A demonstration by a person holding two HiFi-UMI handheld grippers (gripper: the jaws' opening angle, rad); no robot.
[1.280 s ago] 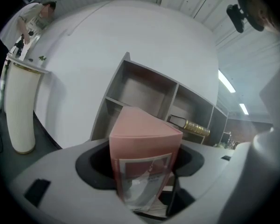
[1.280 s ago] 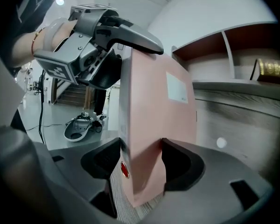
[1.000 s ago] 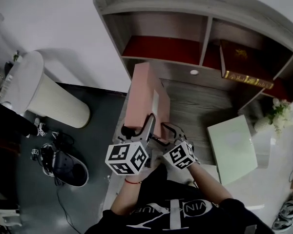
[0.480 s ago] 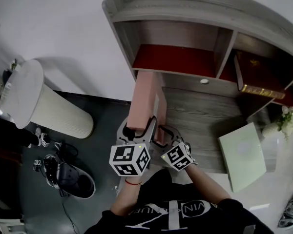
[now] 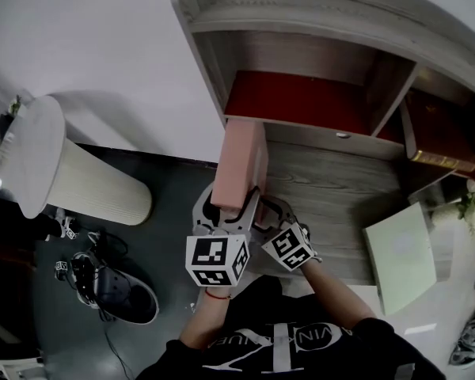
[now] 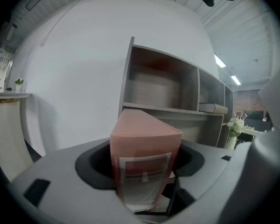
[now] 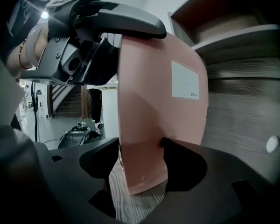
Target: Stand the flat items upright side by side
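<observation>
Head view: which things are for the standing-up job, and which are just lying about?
For the job: pink box, gripped by the left tool and right tool; pale green flat item lying on the desk; shelf unit.
Just lying about: shoes on the floor; white round stand; flowers.

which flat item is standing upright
The pink box, gripped by the left tool and right tool; the pale green one lies flat on the desk.
</observation>
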